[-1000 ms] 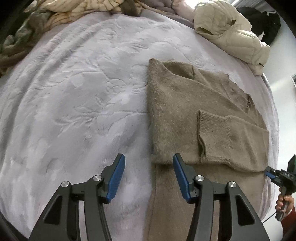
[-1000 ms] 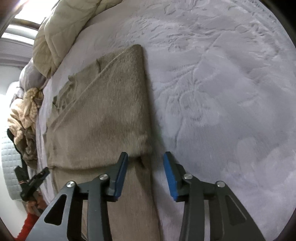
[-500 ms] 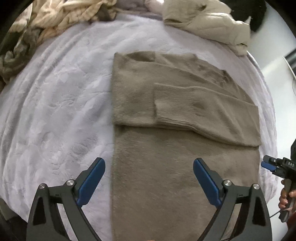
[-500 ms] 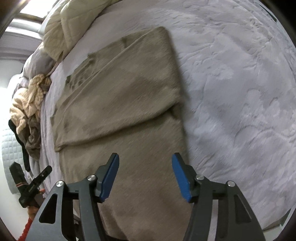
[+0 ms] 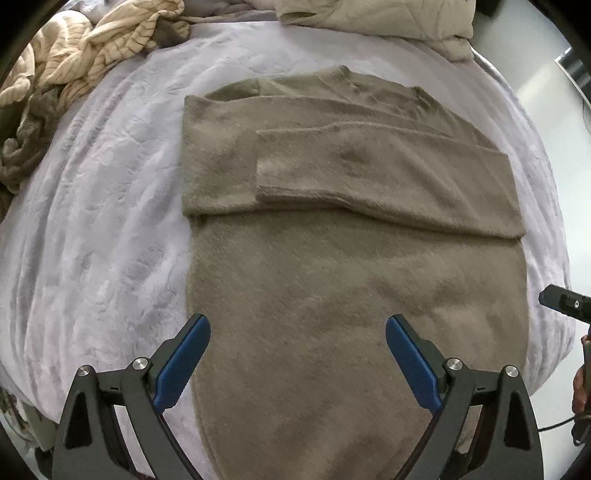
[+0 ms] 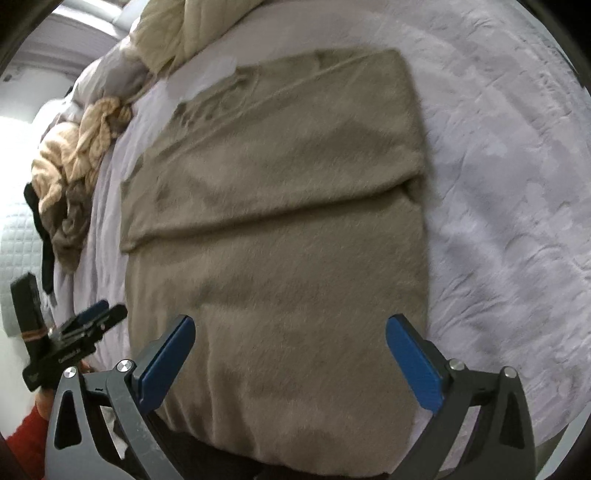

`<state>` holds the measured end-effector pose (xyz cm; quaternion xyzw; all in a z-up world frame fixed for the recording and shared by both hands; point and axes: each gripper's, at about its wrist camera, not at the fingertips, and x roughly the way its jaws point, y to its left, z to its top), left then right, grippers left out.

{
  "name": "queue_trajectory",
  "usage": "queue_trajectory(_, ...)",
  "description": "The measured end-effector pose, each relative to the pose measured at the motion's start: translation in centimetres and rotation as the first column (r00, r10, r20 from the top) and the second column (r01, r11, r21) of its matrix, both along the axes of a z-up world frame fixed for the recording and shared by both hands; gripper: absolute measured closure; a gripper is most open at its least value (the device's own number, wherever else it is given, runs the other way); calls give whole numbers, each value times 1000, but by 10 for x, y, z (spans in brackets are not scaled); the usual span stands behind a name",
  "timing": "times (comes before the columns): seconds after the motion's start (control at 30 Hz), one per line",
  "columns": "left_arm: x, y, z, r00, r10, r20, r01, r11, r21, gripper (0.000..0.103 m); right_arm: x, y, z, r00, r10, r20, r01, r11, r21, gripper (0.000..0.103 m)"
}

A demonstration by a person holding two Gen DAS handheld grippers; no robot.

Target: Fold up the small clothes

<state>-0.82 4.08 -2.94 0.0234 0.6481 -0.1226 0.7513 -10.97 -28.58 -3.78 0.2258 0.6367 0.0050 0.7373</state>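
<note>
Two grippers are seen from their own wrist cameras, each with blue-padded fingers spread wide and nothing held between them. Nearest in the left wrist view, the left gripper (image 5: 297, 360) is poised above the near hem region of a taupe fuzzy sweater (image 5: 351, 295), its left finger over the sweater's left edge and its right finger over the body of the garment. In the right wrist view, the right gripper (image 6: 290, 360) is likewise poised above the near part of the same sweater (image 6: 295, 258), with its right finger close to the garment's right edge. The sweater is laid flat on a pale lilac embossed bedspread (image 5: 92, 221), its lower body spread toward the near side. Farther on, both sleeves are seen folded across the chest, the cuff of the upper sleeve (image 5: 369, 173) ending short of the left edge. At the right margin of the left wrist view, part of the right gripper and a hand are visible. Beyond the sweater's neckline, at the far side of the bed, a cream quilted jacket (image 5: 388, 18) and a heap of beige ribbed knitwear (image 5: 92, 48) are piled.
</note>
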Motion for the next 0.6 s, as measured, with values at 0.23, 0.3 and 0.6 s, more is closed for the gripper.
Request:
queue_trajectory(0.23,-16,-14,9,998,57,-27,-57,998,15,7,-12,-1,-2,999,38,-37,-37,999,26,0)
queue_trajectory(0.3,-22,-18,12,996,88,-28,-88,996,21,7,-13,-4,-3,998,46,-40,-44,998,36,0)
queue_trajectory(0.6,-56,-39,25,980,196,-19,-195,980,43,7,-14,-22,-11,993,90,-73,-85,994,64,0)
